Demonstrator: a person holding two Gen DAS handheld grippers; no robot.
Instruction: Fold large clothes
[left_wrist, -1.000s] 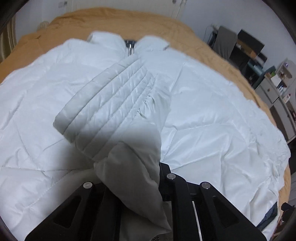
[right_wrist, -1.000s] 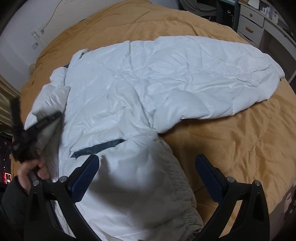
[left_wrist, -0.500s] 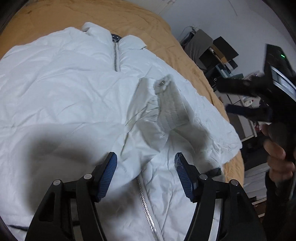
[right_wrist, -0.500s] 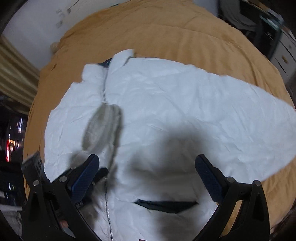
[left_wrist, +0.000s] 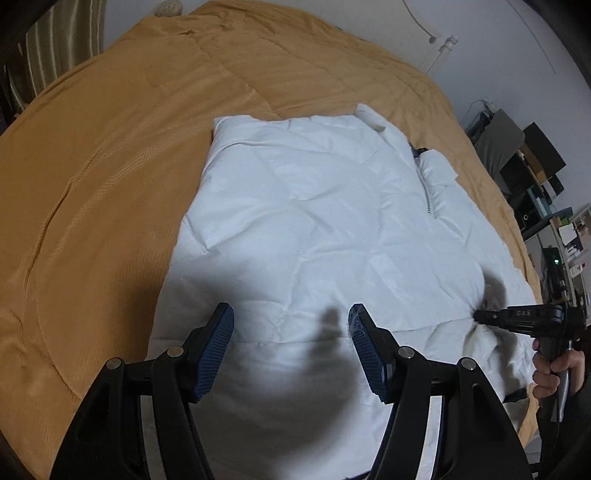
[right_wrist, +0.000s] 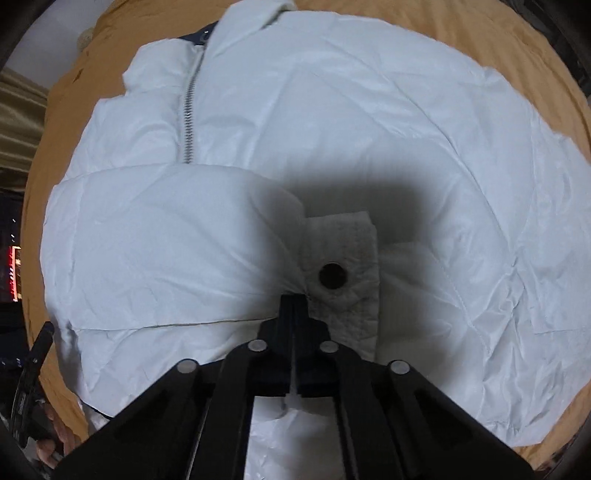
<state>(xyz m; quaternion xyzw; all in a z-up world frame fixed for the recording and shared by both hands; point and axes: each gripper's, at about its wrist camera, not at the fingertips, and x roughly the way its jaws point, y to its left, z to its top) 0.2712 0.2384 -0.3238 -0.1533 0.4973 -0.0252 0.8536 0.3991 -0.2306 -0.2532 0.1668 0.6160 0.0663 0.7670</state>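
A white puffer jacket (left_wrist: 314, 221) lies front up on the bed, zipper (left_wrist: 428, 195) toward the collar. My left gripper (left_wrist: 291, 326) hovers open over its lower body, with nothing between the blue pads (left_wrist: 216, 347). At the right of the same view a hand holds my right gripper (left_wrist: 480, 316), its tip in bunched fabric. In the right wrist view the right gripper (right_wrist: 293, 300) is shut on the edge of the sleeve beside the quilted cuff (right_wrist: 351, 236) with its dark snap (right_wrist: 332, 275). The sleeve lies folded across the jacket (right_wrist: 369, 110).
An orange bedspread (left_wrist: 110, 184) covers the bed and shows all around the jacket. Dark furniture and shelves (left_wrist: 532, 158) stand past the bed's right side, and a curtain (left_wrist: 55, 37) hangs at the far left. A cable runs down the white wall (left_wrist: 417, 22).
The left gripper let go of the sleeve, opened and swung left over the jacket's body. The right gripper crossed over the jacket and closed on the sleeve by its cuff.
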